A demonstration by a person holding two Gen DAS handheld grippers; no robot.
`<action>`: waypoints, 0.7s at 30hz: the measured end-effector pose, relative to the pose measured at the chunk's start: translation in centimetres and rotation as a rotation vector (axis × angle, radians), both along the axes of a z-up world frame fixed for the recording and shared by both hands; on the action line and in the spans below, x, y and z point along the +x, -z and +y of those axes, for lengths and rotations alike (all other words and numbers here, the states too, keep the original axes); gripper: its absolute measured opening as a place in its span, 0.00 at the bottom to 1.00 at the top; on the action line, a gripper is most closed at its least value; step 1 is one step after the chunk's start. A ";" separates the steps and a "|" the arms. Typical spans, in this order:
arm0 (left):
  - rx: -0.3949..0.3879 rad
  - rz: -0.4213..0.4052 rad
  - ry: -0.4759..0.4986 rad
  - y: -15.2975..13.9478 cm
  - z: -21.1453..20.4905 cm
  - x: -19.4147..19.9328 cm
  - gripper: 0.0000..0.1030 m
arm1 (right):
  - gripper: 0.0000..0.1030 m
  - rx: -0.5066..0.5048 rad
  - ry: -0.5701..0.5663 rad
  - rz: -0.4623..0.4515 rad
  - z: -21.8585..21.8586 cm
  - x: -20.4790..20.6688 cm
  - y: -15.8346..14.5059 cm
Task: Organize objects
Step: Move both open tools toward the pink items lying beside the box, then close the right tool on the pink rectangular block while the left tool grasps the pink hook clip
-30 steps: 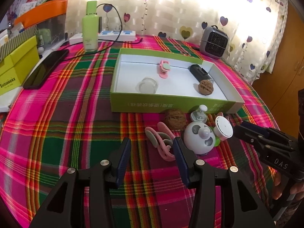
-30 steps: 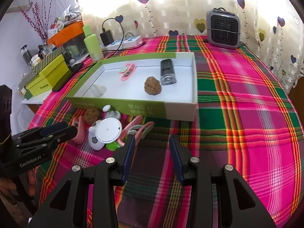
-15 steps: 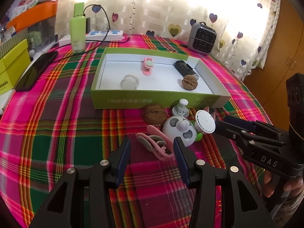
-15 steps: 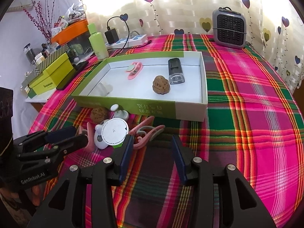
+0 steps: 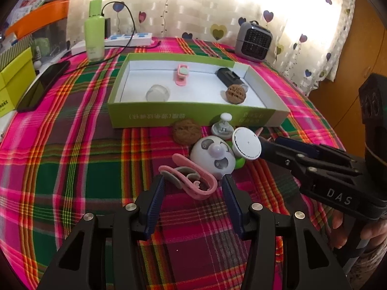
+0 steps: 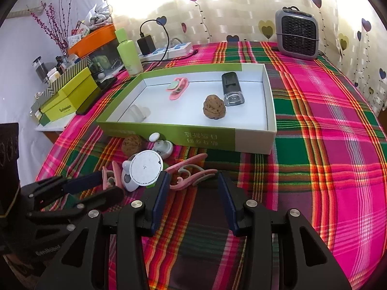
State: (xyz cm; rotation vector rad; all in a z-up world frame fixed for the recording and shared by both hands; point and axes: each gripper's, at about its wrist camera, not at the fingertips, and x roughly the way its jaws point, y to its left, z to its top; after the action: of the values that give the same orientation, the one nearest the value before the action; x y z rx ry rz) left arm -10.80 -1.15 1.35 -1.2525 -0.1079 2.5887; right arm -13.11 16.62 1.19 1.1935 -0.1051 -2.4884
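We saw a green cardboard tray (image 5: 154, 118) on the plaid tablecloth (image 5: 72, 159), holding a pink clip (image 5: 182, 74), a walnut (image 5: 235, 92), a black cylinder with a clear end (image 5: 228, 76) and a clear round lid (image 5: 157, 92). Just in front of the tray's near wall lay the loose pile: a second walnut (image 5: 186, 131), a small white knobbed piece (image 5: 222, 126), a white round toy with grey patches (image 5: 212, 157), a white disc (image 5: 246, 143) and a pink clip with grey pads (image 5: 188, 177).

In the left wrist view the left gripper (image 5: 193, 183) stood over that pink clip, its jaws widening at this moment, the clip's tail end lying between the blue pads (image 5: 156, 200) with no pad pressing on it. This view also showed the right gripper (image 5: 283, 145) from the side, reaching in toward the white disc, with part of a hand (image 5: 348, 227) under its handle.

The right wrist view showed what the left could not: another pink clip (image 6: 191, 172) on the cloth just ahead of the right gripper (image 6: 192, 181), whose jaws stood apart and empty, the clip beyond the pad tips. It also showed the clear cap end of the black cylinder (image 6: 231, 88) plainly, and the left gripper (image 6: 101, 188) from the side with the first pink clip partly hidden behind its fingers. Only there did we see the shelf of jars (image 6: 42, 68) and the branch of pink blossoms (image 6: 50, 17) at the far left. Both views took in the grey heater (image 6: 298, 33), the green bottle (image 6: 128, 53) and the power strip (image 6: 174, 48) along the back.
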 end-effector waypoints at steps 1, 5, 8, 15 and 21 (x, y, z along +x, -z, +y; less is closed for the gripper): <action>-0.003 0.000 -0.001 0.0 0.0 0.0 0.46 | 0.42 -0.001 0.000 0.000 0.0 0.0 0.0; -0.006 -0.003 -0.014 0.1 -0.3 -0.1 0.46 | 0.44 0.055 0.037 0.015 0.3 0.0 -0.1; -0.002 -0.005 -0.029 0.0 -0.9 -0.1 0.46 | 0.46 0.069 0.054 0.010 0.8 0.0 -0.1; -0.012 0.000 -0.050 0.1 -1.9 -0.2 0.46 | 0.47 0.161 0.117 0.020 1.7 0.5 -0.2; -0.009 0.000 -0.065 0.2 -2.5 -0.4 0.46 | 0.47 0.096 0.158 0.052 2.5 0.6 -1.5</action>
State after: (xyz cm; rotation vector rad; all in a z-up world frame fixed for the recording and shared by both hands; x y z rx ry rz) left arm -11.22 -3.65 1.20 -1.2721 -0.1393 2.6468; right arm -12.49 19.11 2.69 1.2004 -0.0691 -2.6876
